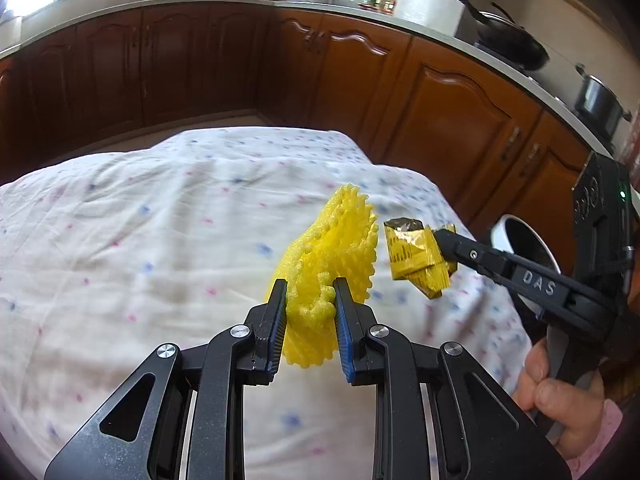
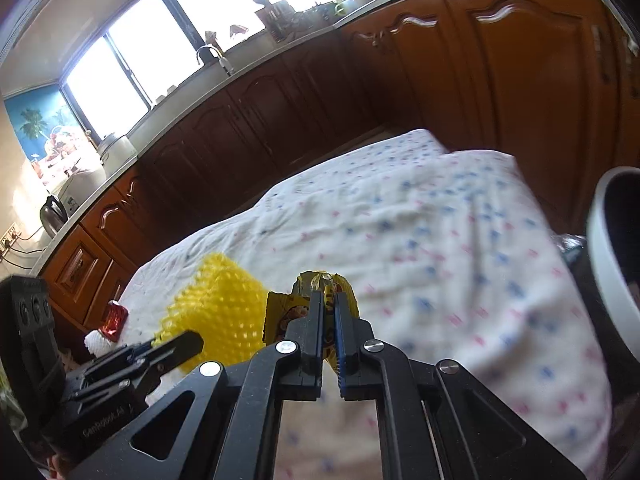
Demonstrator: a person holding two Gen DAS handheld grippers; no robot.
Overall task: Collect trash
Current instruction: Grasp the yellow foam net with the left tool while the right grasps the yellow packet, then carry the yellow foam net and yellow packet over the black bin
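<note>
My left gripper [image 1: 310,292] is shut on a yellow foam net sleeve [image 1: 336,240] and holds it above the cloth-covered table [image 1: 140,220]. The net also shows in the right wrist view [image 2: 216,304]. My right gripper [image 2: 329,300] is shut on a crumpled yellow snack wrapper [image 2: 310,284], held just right of the net; it also shows in the left wrist view [image 1: 416,256] with the right gripper [image 1: 440,240] around it. A white bin with a dark inside [image 1: 524,240] stands at the table's right; its rim shows in the right wrist view [image 2: 608,264].
Brown kitchen cabinets [image 1: 440,100] run behind and to the right of the table. A red and white small object [image 2: 108,328] lies near the table's left edge. Pans [image 1: 512,44] sit on the counter.
</note>
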